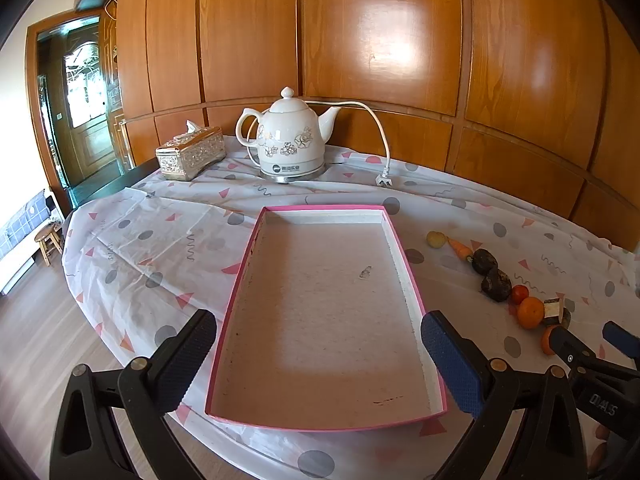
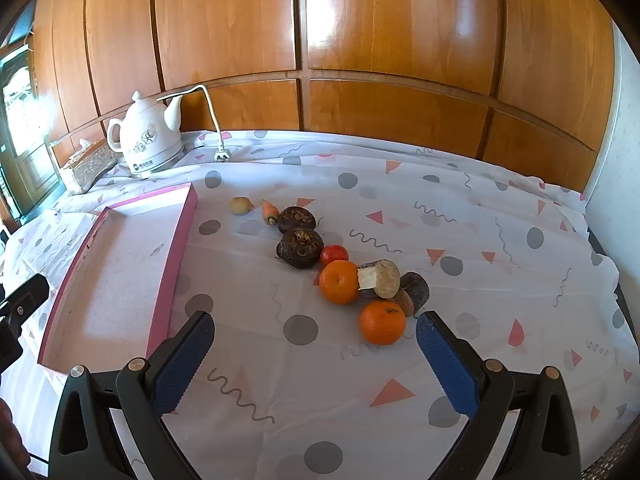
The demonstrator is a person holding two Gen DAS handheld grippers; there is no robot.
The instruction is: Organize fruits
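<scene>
A shallow pink-rimmed tray [image 1: 394, 236] [image 2: 176, 248] lies empty on the table. To its right runs a row of produce: a small yellow fruit [image 2: 241, 205], a little carrot [image 2: 269, 211], two dark round pieces [image 2: 299, 248], a small tomato [image 2: 333, 255], two oranges [image 2: 339, 282] [image 2: 382, 322], a pale cut chunk [image 2: 379, 279] and a brown chunk [image 2: 415, 290]. My left gripper [image 1: 318, 354] is open and empty over the tray's near end. My right gripper [image 2: 314, 354] is open and empty, just short of the nearest orange.
A white floral kettle [image 1: 290, 138] with a loose cord and plug [image 1: 385, 181] stands at the back by the wooden wall. A silver tissue box [image 1: 190, 154] sits left of it. The patterned tablecloth [image 2: 480, 240] covers the table; its left edge drops to the floor.
</scene>
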